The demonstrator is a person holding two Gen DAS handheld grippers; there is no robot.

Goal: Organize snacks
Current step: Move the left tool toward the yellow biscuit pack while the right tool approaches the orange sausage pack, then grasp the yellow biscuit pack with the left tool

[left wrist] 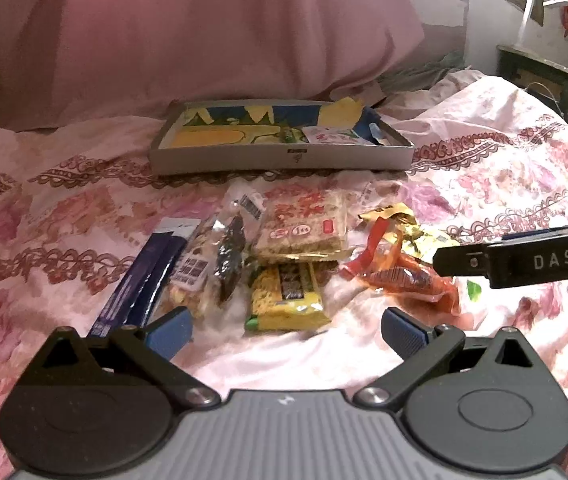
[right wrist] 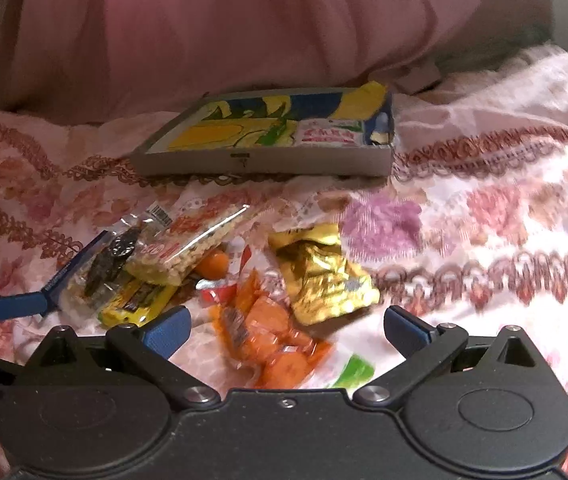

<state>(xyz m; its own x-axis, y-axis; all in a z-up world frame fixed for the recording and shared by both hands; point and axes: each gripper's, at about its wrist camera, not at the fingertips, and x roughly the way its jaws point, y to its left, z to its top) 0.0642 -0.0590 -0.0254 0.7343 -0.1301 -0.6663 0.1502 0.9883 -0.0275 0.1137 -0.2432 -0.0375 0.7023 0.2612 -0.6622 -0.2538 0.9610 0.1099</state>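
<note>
Left wrist view: low over floral bedspread, facing forward toward shallow box and pink pillow behind; snack pile close ahead; right wrist view: same low forward aim, set further right, orange packet nearest; shared: box, pile, pillow; each view catches part of other gripper at its edge.

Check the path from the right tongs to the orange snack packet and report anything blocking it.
Nothing visible blocks it. The right tongs are open with the orange snack packet lying flat on the bedspread directly between the fingers. The gold packet lies just beyond it.
</note>
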